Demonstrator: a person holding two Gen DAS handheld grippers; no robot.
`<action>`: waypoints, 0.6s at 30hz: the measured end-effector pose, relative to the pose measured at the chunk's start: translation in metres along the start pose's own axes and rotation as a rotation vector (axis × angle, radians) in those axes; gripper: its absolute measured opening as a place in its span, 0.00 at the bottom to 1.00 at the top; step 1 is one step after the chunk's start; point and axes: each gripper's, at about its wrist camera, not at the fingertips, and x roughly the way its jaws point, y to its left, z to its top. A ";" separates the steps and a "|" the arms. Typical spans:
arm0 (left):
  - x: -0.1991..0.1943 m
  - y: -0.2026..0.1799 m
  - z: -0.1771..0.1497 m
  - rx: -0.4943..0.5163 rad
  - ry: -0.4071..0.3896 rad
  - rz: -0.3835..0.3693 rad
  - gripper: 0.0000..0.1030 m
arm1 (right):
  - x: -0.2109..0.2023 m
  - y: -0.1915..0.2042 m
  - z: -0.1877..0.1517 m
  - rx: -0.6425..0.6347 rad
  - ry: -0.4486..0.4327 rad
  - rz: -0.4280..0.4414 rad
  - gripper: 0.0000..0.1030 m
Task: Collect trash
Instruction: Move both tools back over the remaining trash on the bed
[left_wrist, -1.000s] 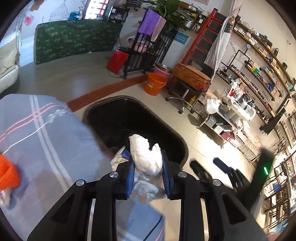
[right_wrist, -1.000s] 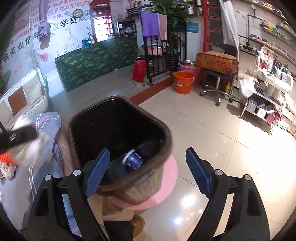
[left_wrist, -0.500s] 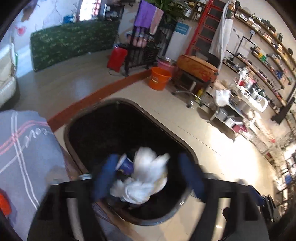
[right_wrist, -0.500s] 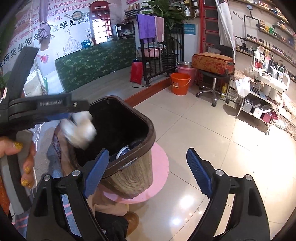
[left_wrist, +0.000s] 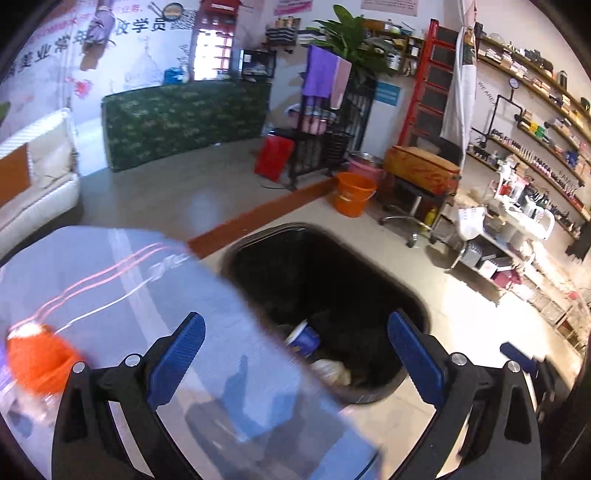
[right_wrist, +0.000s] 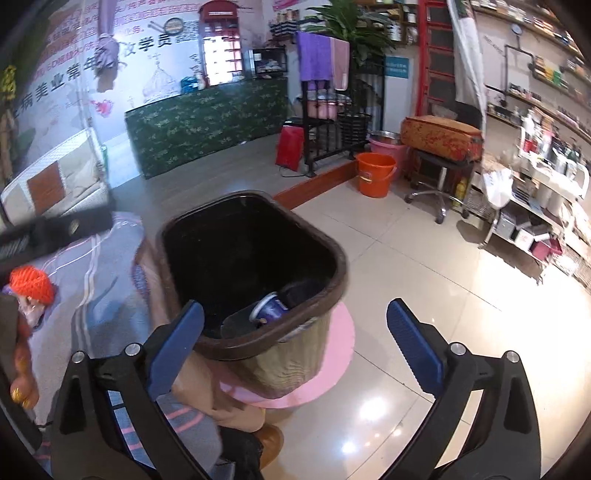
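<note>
Inside, crumpled white tissue (left_wrist: 330, 369) lies in the dark rounded bin (left_wrist: 417, 295).

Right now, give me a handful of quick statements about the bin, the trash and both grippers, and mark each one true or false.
1. The left gripper is open and holds nothing. True.
2. A blue cup lies inside the trash bin. True.
3. The right gripper is shut on a white tissue. False: its jaws are spread wide and empty.
4. The trash bin stands on a green mat. False: it stands on a pink mat.
5. An orange mesh bundle lies on the striped cloth beside the bin. True.
6. The crumpled white tissue lies on the floor tiles. False: it is in the bin, beside the cup.
</note>
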 end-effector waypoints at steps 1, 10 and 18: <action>-0.008 0.006 -0.005 -0.004 -0.009 0.019 0.95 | -0.002 0.006 0.000 -0.004 -0.009 0.012 0.95; -0.088 0.076 -0.047 -0.100 -0.096 0.253 0.95 | -0.014 0.068 0.005 -0.113 -0.048 0.180 0.95; -0.140 0.156 -0.078 -0.290 -0.054 0.425 0.95 | -0.025 0.154 0.010 -0.264 0.029 0.382 0.95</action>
